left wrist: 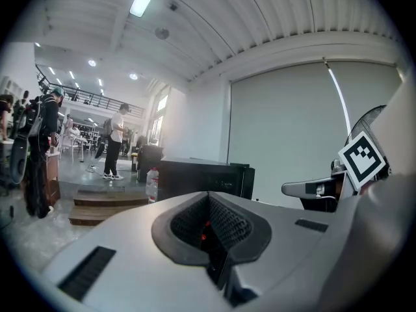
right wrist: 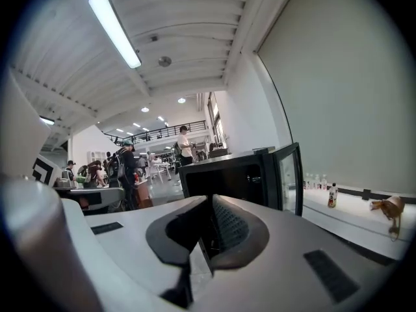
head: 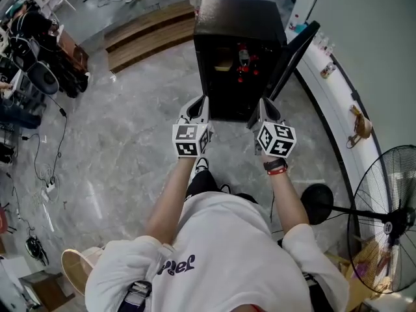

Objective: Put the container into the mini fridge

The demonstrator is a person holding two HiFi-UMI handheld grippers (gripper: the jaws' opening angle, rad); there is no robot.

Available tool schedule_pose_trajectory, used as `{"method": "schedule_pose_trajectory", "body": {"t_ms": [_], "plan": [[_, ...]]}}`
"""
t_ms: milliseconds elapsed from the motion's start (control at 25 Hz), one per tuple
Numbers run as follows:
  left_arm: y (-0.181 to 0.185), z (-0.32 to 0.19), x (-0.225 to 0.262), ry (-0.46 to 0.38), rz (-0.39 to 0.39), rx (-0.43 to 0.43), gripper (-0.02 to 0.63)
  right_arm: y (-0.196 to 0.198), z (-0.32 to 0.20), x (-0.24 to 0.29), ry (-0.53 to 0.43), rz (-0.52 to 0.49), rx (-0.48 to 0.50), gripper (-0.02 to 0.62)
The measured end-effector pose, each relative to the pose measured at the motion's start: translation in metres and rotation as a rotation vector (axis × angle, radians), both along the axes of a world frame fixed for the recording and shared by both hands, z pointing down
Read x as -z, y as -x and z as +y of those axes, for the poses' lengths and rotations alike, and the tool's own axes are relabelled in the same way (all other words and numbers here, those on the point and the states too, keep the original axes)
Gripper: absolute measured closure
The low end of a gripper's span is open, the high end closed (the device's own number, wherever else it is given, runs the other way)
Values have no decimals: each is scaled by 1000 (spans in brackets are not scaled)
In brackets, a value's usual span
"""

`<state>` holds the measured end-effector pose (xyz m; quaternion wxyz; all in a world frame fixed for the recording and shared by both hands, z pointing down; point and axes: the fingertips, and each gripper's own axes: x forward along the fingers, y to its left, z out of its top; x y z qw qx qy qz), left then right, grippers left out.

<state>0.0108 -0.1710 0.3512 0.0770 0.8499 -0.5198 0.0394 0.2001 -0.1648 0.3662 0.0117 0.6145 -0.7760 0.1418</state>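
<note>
Grey marbled floor (head: 123, 148) spreads under me in a big open hall, with a standing fan (head: 383, 223) at my right.

Closest in, I hold both tools up side by side at the same height, marker cubes toward me. The left tongs (head: 199, 103) are pressed together; from the left gripper view (left wrist: 209, 223) I see the ribbed pads meeting with nothing caught between them. The right tongs (head: 263, 103) are drawn in just as close, and the right gripper view (right wrist: 208, 226) shows their pads together and bare.

Just beyond the tips stands the black mini fridge (head: 237, 25) on the floor, its door (head: 292, 57) swung wide to the right. The left tongs sit before its left edge, the right tongs before its right edge, near the foot of the door.

Neither pair holds the container (head: 244, 60). What I take for it, a small clear thing with red parts, stands on a shelf inside the fridge, past both tongs and between them, apart from each. It is too small for me to make out more.

Farther off lie a wooden step (head: 146, 34) to the left and a white ledge (head: 328, 103) curving along the right wall.
</note>
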Motion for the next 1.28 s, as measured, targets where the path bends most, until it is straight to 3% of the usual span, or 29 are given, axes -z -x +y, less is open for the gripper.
{"method": "schedule_pose_trajectory", "body": {"t_ms": [400,960,1120,1280], "plan": [[-3,18,-4,-23,-1,-12,588,8,22,-7,-21,15,-3,580],[11,10,-28,15,22,-53,588,29,13,-31,10,34,11,581],[24,-6,-50,73,26,-58,588,42,-3,-42,26,28,19,581],[47,-24,-102,211,-13,-90,586,66,-31,-63,78,-27,35,581]]}}
